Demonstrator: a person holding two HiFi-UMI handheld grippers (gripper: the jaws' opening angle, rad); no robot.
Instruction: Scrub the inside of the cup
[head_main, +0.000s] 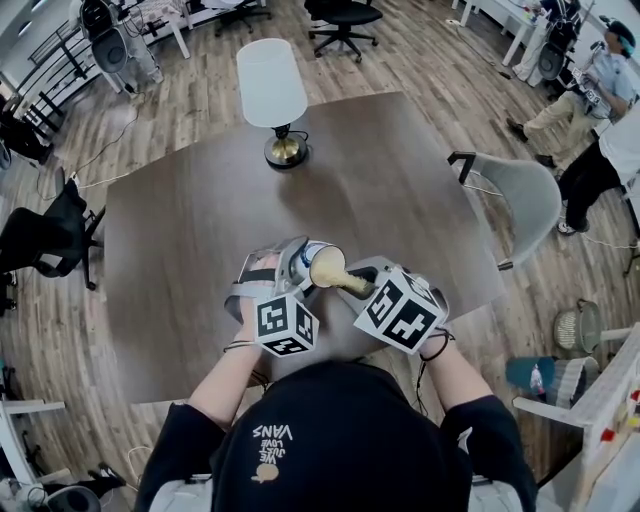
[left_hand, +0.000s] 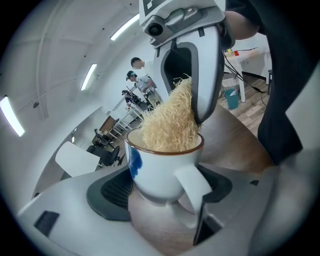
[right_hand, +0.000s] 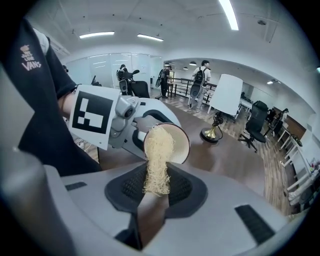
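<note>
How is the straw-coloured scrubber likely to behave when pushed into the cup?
The scrubber is a loose tangle of thin fibres, so it probably squashes rather than staying stiff. Airy-looking, it is likely light for its bulk. Rough strands meet the cup, so it likely drags.

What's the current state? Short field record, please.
left gripper: shut on cup, held tilted over table
right gripper: shut on scrubber
scrubber: straw-coloured fibre bundle, tip inside cup mouth
cup: white, brown rim, blue mark, handle toward left gripper's camera
table: brown; lamp at far side
</note>
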